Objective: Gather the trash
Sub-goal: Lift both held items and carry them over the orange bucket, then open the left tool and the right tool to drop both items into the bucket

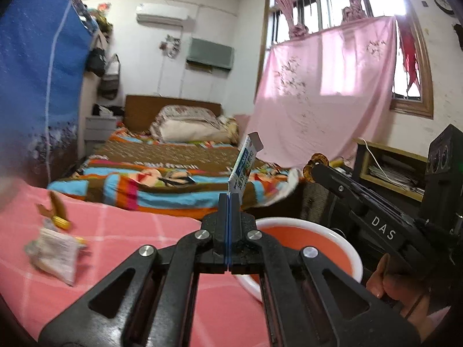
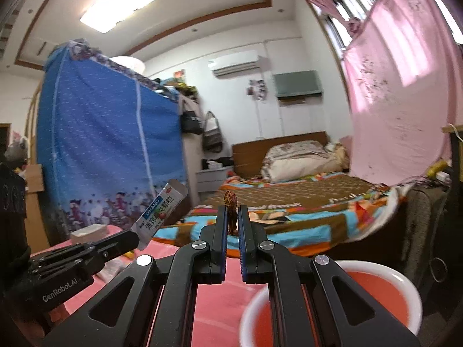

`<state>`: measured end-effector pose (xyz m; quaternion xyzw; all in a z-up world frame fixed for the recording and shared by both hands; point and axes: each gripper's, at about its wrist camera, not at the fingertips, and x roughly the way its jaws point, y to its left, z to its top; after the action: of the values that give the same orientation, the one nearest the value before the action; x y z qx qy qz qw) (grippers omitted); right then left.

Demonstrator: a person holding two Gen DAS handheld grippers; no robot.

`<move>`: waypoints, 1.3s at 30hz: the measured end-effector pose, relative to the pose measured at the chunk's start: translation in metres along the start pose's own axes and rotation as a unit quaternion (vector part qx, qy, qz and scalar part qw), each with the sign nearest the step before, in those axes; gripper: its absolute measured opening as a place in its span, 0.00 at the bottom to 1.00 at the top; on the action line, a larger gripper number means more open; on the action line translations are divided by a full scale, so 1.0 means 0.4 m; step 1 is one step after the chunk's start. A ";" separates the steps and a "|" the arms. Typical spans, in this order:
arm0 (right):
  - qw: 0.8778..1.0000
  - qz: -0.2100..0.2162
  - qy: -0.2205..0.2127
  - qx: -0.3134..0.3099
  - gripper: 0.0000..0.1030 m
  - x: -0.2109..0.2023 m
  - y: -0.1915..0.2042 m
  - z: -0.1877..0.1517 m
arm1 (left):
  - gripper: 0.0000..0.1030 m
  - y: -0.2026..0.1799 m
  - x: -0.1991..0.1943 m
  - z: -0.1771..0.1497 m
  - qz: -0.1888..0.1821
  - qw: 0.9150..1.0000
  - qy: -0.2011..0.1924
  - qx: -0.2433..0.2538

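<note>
My left gripper (image 1: 229, 199) is shut on a white and blue medicine sachet (image 1: 244, 167) that stands up from its tips; the sachet also shows in the right wrist view (image 2: 157, 215). My right gripper (image 2: 231, 217) is shut on a brown dried peel scrap (image 2: 230, 202), seen as a curled ring in the left wrist view (image 1: 314, 163). Both hover over a red basin with a white rim (image 1: 338, 237), also in the right wrist view (image 2: 405, 277). A crumpled paper wrapper (image 1: 56, 250) and yellow peel bits (image 1: 58, 211) lie on the pink checked cloth (image 1: 130, 231) at the left.
A bed with a striped cover (image 1: 173, 170) lies beyond the table. A blue fabric wardrobe (image 1: 37, 81) stands at the left. A pink sheet (image 1: 324, 86) hangs at the window. A black shelf unit (image 1: 390, 167) stands at the right.
</note>
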<state>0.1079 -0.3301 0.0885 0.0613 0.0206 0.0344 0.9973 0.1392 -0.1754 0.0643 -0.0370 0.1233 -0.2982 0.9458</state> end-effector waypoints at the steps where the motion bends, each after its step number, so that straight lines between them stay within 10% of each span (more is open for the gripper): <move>1: 1.000 -0.006 0.004 0.003 0.05 -0.006 -0.016 -0.004 | 0.03 -0.011 0.012 -0.003 -0.004 1.000 0.008 -0.001; 20: 0.988 -0.076 0.115 0.076 0.06 -0.001 -0.171 -0.066 | 0.03 -0.121 0.182 -0.059 -0.060 0.980 0.182 -0.048; 39: 0.981 -0.096 0.142 0.089 0.07 0.013 -0.198 -0.076 | 0.19 -0.102 0.218 -0.083 -0.060 0.967 0.233 -0.088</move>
<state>0.1168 -0.4046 0.0485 0.1420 0.1712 -0.0555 0.9734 0.1771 -0.2585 0.0197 -0.0567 0.3637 -0.3424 0.8644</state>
